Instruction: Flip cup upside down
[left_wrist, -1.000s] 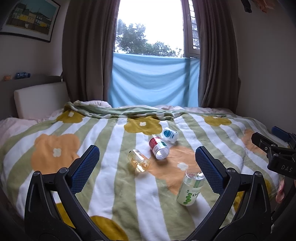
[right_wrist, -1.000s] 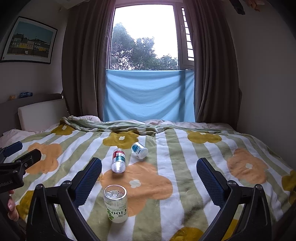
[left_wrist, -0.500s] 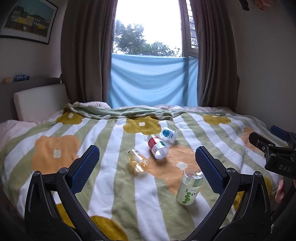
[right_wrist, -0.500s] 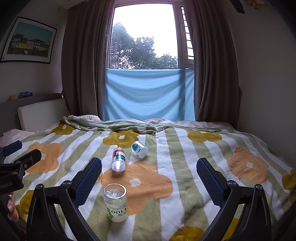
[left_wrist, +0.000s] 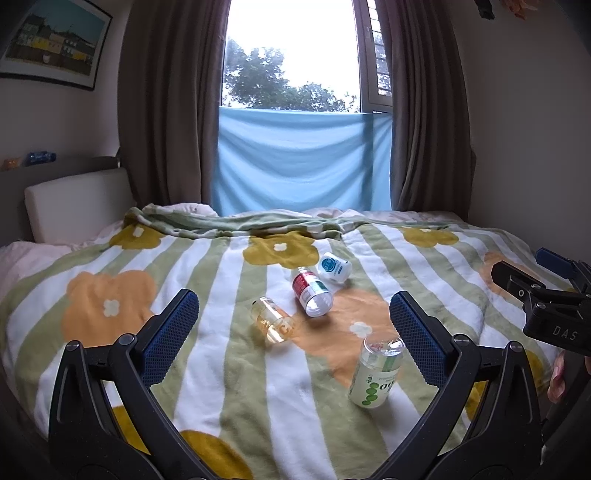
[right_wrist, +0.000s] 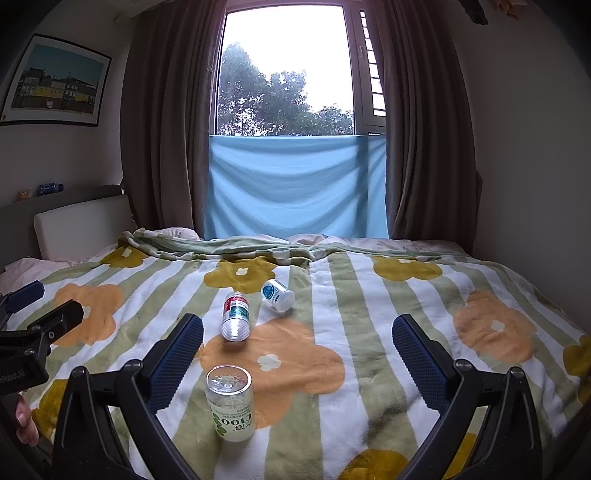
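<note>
Several small cups sit on the flowered blanket. A clear cup with a green label (left_wrist: 376, 373) stands bottom-up nearest me, also in the right wrist view (right_wrist: 231, 402). A red-labelled clear cup (left_wrist: 311, 297) (right_wrist: 235, 314), a white cup with a blue logo (left_wrist: 333, 267) (right_wrist: 277, 294) and a yellowish clear cup (left_wrist: 272, 319) lie on their sides. My left gripper (left_wrist: 293, 336) is open and empty above the blanket. My right gripper (right_wrist: 297, 350) is open and empty, to the right of the green-labelled cup.
The striped blanket (left_wrist: 184, 280) covers the bed. A white pillow (left_wrist: 77, 205) leans at the headboard on the left. Curtains and a blue cloth (left_wrist: 301, 158) hang at the window behind. The right gripper's body shows at the left wrist view's right edge (left_wrist: 546, 310).
Both views have shifted only slightly; the cups sit a little lower in the left wrist view. No cup has moved and both grippers stay open.
</note>
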